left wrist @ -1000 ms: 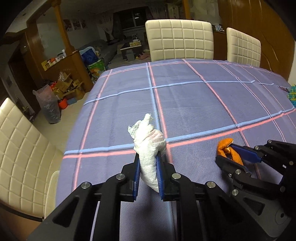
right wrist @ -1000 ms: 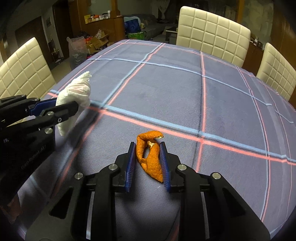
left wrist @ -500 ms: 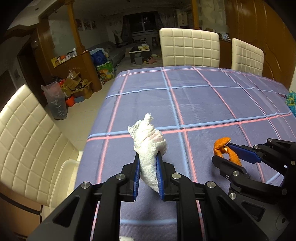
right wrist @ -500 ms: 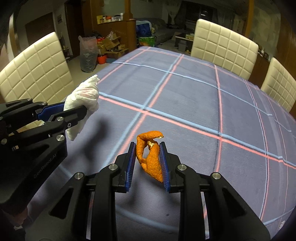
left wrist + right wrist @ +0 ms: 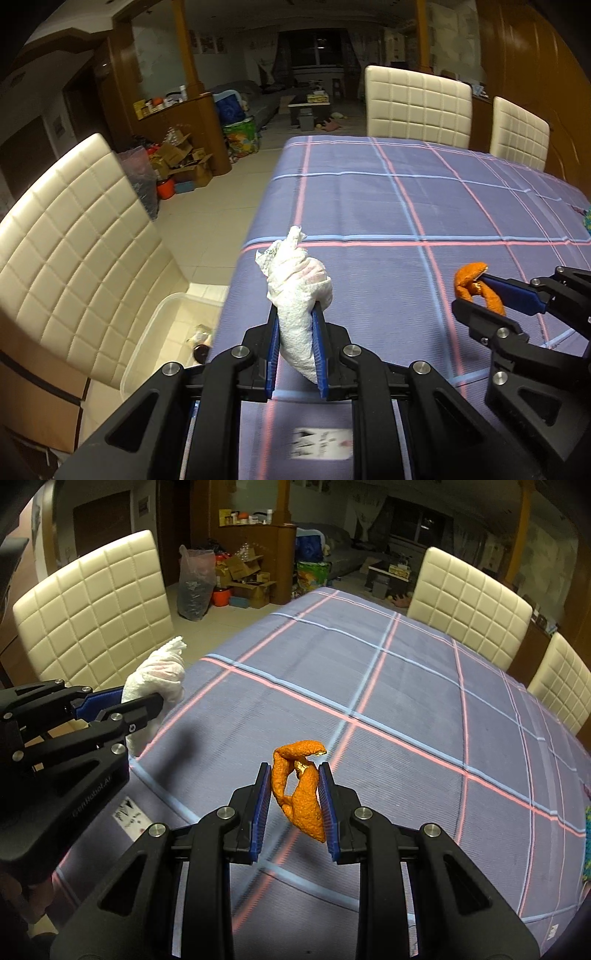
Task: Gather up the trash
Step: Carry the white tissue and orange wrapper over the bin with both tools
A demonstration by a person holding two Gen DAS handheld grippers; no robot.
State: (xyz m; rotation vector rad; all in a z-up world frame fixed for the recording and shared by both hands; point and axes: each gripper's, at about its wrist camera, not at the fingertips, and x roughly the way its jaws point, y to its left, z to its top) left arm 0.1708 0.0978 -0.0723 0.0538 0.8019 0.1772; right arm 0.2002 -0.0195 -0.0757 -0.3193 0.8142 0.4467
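Underneath, checked tablecloth (image 5: 424, 206); perhaps tiled floor (image 5: 221, 206).

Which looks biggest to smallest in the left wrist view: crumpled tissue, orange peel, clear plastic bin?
1. Clear plastic bin, on the floor beside the table
2. Crumpled tissue, though nearness to the camera inflates it
3. Orange peel

Crumpled white paper towel (image 5: 295, 295) pinched upright between the left jaws; curled orange peel (image 5: 301, 790) clamped between the right jaws
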